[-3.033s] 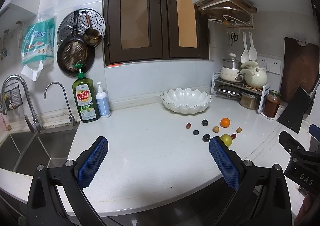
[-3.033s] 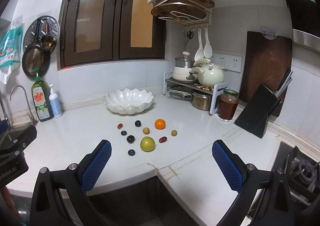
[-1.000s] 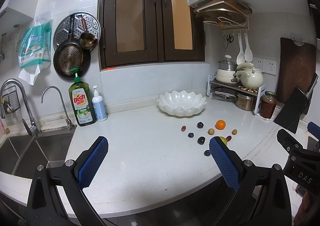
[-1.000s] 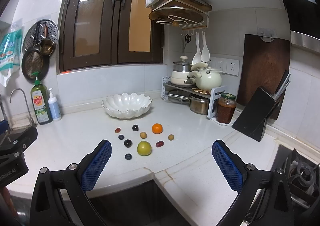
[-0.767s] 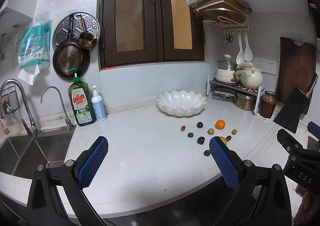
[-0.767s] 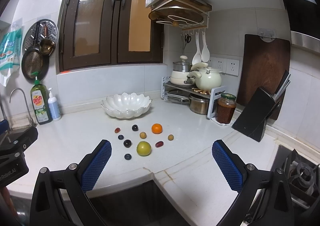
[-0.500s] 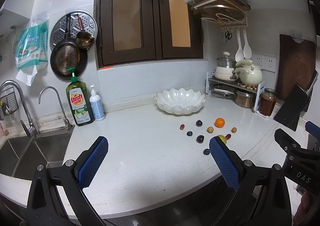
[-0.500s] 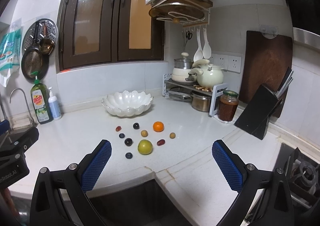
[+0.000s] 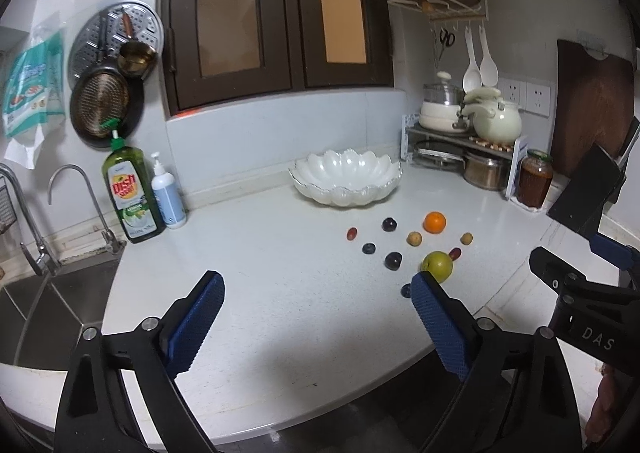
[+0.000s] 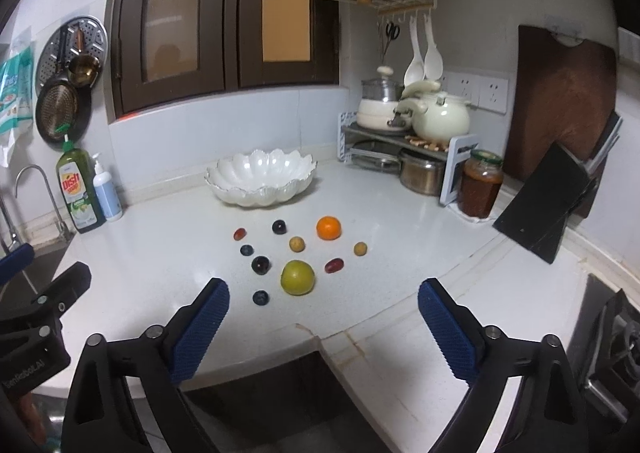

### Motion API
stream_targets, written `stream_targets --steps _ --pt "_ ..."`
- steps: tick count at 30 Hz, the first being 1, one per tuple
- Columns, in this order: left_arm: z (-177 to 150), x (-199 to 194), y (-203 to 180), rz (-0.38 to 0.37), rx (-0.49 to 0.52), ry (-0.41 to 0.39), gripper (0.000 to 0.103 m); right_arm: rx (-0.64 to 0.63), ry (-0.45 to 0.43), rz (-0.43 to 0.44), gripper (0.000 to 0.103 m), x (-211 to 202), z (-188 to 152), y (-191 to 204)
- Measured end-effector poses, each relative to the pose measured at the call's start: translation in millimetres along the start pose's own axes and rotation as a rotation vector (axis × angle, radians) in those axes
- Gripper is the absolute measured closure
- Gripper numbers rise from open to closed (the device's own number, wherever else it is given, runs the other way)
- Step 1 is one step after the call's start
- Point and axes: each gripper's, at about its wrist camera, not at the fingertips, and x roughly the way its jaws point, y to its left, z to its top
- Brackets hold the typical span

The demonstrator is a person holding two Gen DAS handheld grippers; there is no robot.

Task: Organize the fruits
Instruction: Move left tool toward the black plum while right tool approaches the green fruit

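Note:
Loose fruit lies on the white counter (image 10: 160, 253) in front of a white scalloped bowl (image 10: 261, 177) (image 9: 347, 183). There is an orange (image 10: 328, 228) (image 9: 435, 222), a green apple (image 10: 297, 277) (image 9: 437, 265), dark plums (image 10: 261, 264), blueberries (image 10: 261, 297), red grapes (image 10: 333, 265) and small tan fruits (image 10: 297, 244). My right gripper (image 10: 323, 291) hovers just short of the apple, its jaws closing with nothing between them. My left gripper (image 9: 316, 285) hangs over bare counter left of the fruit, its jaws closing too, also with nothing between them.
A dish soap bottle (image 9: 130, 197) and a pump bottle (image 9: 168, 197) stand by the sink (image 9: 40, 313) at the left. A pot rack (image 10: 404, 141), a jar (image 10: 480, 183) and a knife block (image 10: 548, 209) fill the right corner. A stove (image 10: 612, 337) lies at the far right.
Both grippers have come forward and down toward the counter, so the fruit and bowl look nearer. The blue pads of each gripper stand slightly closer together.

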Motion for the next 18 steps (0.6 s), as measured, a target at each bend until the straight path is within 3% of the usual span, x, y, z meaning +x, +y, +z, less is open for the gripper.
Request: stream_targets --steps 18 --pt "-6 82 -28 -0.093 0.083 0.131 0.023 0.059 0.163 0.057 0.025 85 -1 -4"
